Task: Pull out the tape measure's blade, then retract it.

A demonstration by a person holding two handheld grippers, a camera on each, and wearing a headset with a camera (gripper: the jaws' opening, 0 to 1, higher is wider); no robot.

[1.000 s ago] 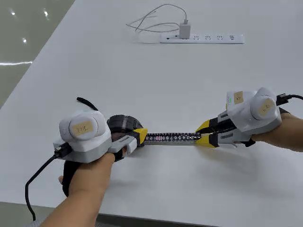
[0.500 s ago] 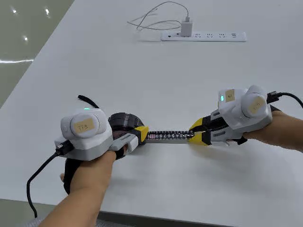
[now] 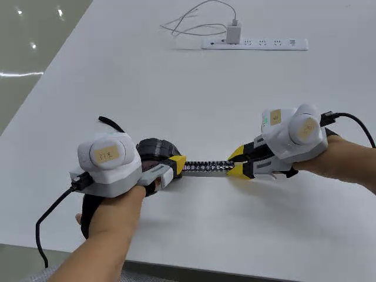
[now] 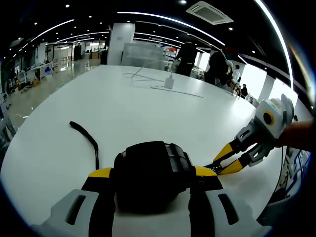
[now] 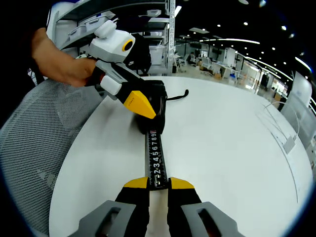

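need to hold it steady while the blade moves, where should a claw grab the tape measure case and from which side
Clamp the tape measure case across its two broad side faces, coming from the end opposite where the blade exits, as the left claw does. It stands upright, so those faces meet the jaws squarely, and that approach leaves the blade's path clear.

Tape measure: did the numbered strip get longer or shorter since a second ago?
Shorter. The right gripper, shut on the end of the blade, moved toward the tape measure case, letting the blade slide back in. The left gripper stayed clamped on the case, which did not move.
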